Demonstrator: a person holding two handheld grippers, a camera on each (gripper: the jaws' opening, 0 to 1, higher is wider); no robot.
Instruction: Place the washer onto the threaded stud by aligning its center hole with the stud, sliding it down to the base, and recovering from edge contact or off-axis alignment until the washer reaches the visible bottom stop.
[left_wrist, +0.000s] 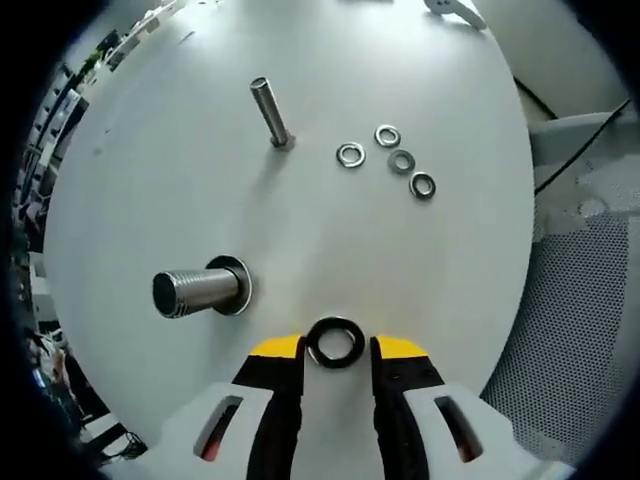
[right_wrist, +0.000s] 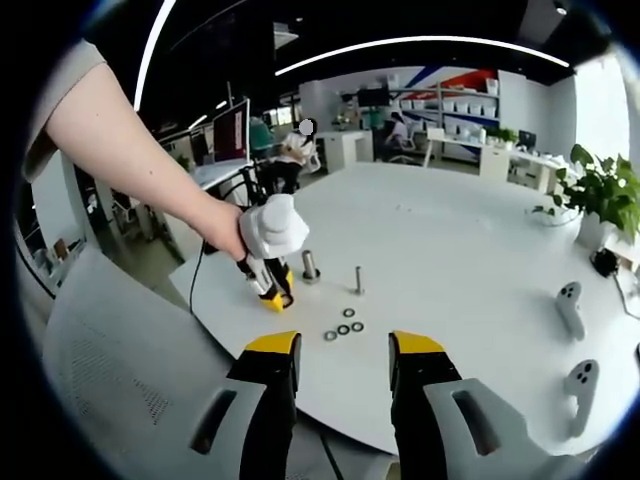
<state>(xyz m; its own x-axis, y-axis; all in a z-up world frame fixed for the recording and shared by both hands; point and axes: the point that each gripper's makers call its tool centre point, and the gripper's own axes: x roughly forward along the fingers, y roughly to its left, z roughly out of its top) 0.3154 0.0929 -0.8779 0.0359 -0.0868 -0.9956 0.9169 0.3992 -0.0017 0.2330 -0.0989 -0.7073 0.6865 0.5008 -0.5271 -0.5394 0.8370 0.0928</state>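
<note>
In the left gripper view, the left gripper (left_wrist: 336, 350) fingers pinch the dark washer (left_wrist: 335, 342) at lower centre; the thick threaded stud (left_wrist: 197, 290) lies up-left, leaning leftward. The right gripper (right_wrist: 342, 355) hangs wide, empty, well off the worktop (right_wrist: 470, 250).

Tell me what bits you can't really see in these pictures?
- Left gripper view: whether the left tongs actually pinch the dark washer between their tips or just sit beside it.
- Right gripper view: that washer is hidden behind the left tongs.
- Right gripper view: the four loose washers are too small to tell apart.
- Right gripper view: the thin stud's thread is too small to see.
</note>
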